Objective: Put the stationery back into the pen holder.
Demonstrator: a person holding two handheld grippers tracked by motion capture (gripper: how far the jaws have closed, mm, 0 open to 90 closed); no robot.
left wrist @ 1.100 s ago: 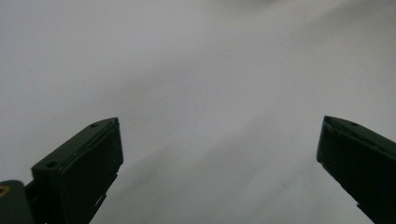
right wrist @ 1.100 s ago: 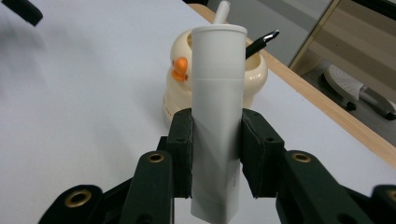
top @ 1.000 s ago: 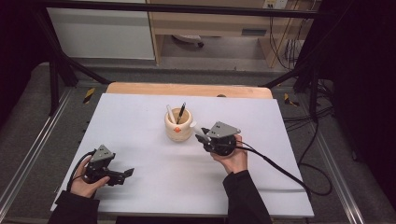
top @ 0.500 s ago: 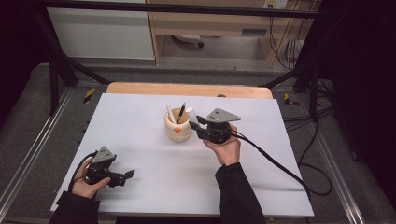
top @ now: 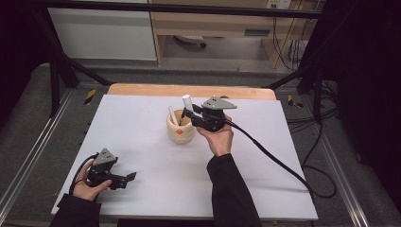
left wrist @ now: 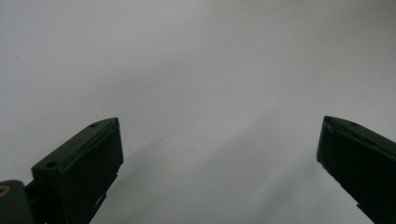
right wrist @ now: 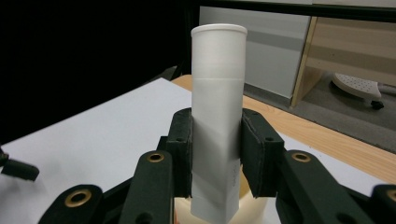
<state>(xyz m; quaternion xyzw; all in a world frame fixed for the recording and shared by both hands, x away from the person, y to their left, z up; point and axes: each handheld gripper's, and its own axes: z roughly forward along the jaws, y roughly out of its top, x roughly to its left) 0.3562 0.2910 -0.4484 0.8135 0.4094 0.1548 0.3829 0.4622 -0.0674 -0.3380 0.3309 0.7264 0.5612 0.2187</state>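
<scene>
Bare white table all around, sole obstacle the wooden cup of upright sticks mid-table.

Tabletop white, w/ bare wood strip along far edge. Metal rails ran along L & R sides over grey floor. Black/yellow tape marks near both far corners. Loose cables lay on floor to R. Wooden shelf unit & white cabinet stood beyond the far edge.

Lab recording bay, white table framed by black rig poles, loose cables
</scene>
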